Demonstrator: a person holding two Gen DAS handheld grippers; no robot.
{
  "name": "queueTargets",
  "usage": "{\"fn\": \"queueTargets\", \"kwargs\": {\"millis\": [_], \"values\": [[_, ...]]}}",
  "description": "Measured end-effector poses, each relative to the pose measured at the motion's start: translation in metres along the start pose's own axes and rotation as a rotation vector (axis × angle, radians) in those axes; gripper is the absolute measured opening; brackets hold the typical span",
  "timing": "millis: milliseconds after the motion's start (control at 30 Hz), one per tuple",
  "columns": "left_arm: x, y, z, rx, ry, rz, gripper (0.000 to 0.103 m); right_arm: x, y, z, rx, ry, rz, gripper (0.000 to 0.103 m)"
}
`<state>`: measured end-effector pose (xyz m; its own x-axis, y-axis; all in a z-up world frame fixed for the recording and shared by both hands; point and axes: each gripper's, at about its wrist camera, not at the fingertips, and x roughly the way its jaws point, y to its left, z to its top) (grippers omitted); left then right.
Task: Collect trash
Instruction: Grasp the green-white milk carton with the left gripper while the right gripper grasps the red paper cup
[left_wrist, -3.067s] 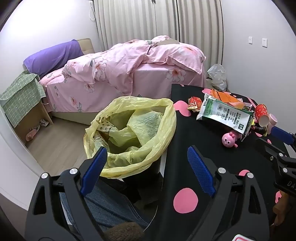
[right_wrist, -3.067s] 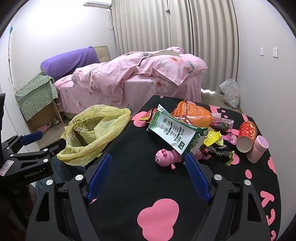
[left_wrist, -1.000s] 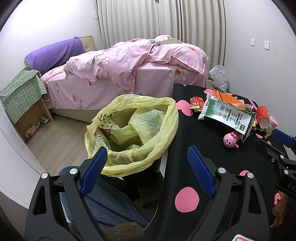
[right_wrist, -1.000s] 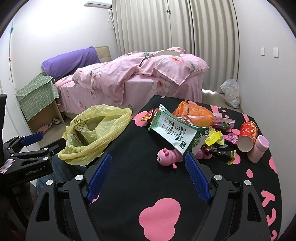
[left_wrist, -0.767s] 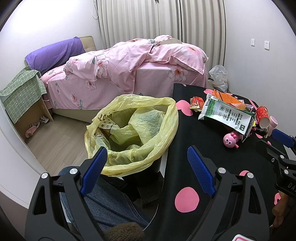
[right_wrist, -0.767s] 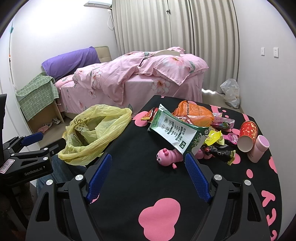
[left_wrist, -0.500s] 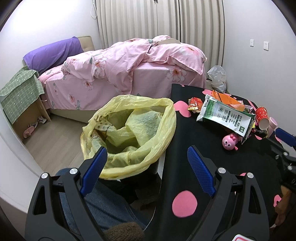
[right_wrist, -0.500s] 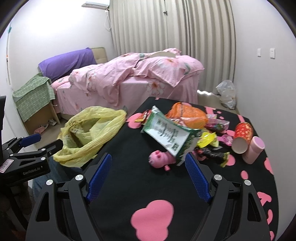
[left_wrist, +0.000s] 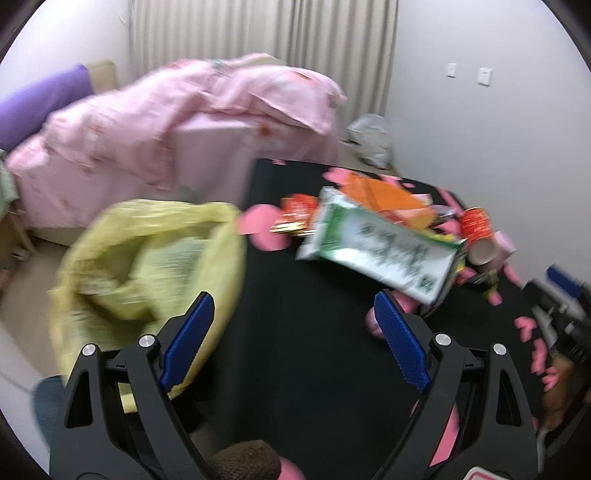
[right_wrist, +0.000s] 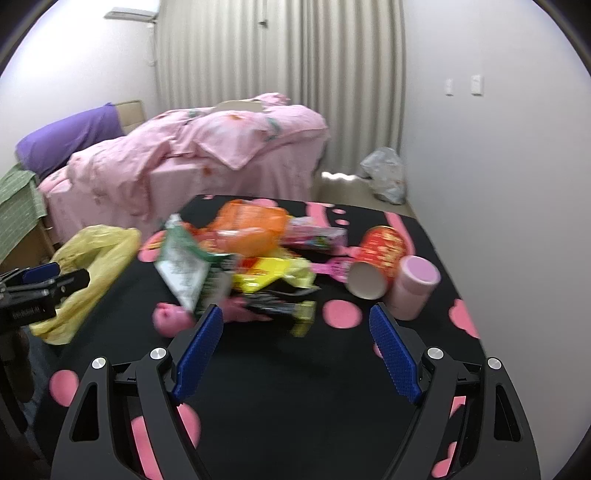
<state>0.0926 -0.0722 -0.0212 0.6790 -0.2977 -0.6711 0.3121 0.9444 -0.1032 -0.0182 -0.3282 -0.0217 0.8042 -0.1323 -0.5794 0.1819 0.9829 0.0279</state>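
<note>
Black bench (right_wrist: 280, 373) with pink spots carries a wrapper heap; the green-white packet (right_wrist: 186, 275) lies left-forward of the right gripper (right_wrist: 295, 349), long axis slanting away. Both the right and left gripper (left_wrist: 295, 341) gape wide, empty. Yellow bag (left_wrist: 147, 266) hangs left of the packet.

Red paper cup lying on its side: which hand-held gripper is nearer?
Right. The right hand-held gripper faces the red paper cup just ahead; the left hand-held gripper sits by the yellow trash bag, farther off.

Yellow bag (left_wrist: 147, 258), black tablecloth (right_wrist: 295, 369) with pink spots.
</note>
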Motion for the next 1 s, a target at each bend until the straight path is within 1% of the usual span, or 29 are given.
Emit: {"fn": "queueTargets", "kwargs": {"millis": [67,133,233,300,367,400,500,600,633,800,933,1000], "values": [[0.020,-0.007,0.014,-0.029,0.022,-0.067,0.085,0.003,-0.011,-0.002,0.018,0.005,-0.015,0.078],[0.039,-0.011,0.028,-0.071,0.040,-0.111,0.085,0.007,-0.021,-0.004,0.029,0.014,-0.030,0.078],[0.070,-0.011,0.047,-0.188,0.059,-0.169,0.085,0.015,-0.034,-0.009,0.037,0.027,-0.051,0.078],[0.088,-0.013,0.054,-0.235,0.085,-0.170,0.085,0.022,-0.043,-0.012,0.053,0.041,-0.051,0.078],[0.105,-0.013,0.055,-0.244,0.148,-0.179,0.085,0.027,-0.049,-0.012,0.063,0.044,-0.050,0.078],[0.111,-0.013,0.055,-0.241,0.163,-0.188,0.086,0.028,-0.050,-0.012,0.064,0.044,-0.054,0.078],[0.117,-0.012,0.055,-0.249,0.166,-0.193,0.088,0.033,-0.055,-0.011,0.075,0.046,-0.055,0.078],[0.128,-0.007,0.050,-0.297,0.185,-0.233,0.088,0.035,-0.058,-0.009,0.086,0.049,-0.055,0.078],[0.129,-0.006,0.051,-0.310,0.185,-0.232,0.088,0.035,-0.058,-0.009,0.088,0.047,-0.056,0.078],[0.131,-0.010,0.054,-0.310,0.207,-0.207,0.088,0.033,-0.058,-0.013,0.088,0.054,-0.067,0.078],[0.132,-0.009,0.055,-0.345,0.251,-0.191,0.087,0.033,-0.055,-0.017,0.091,0.064,-0.063,0.078],[0.129,-0.006,0.054,-0.377,0.278,-0.208,0.085,0.032,-0.054,-0.015,0.078,0.058,-0.065,0.078]]}}
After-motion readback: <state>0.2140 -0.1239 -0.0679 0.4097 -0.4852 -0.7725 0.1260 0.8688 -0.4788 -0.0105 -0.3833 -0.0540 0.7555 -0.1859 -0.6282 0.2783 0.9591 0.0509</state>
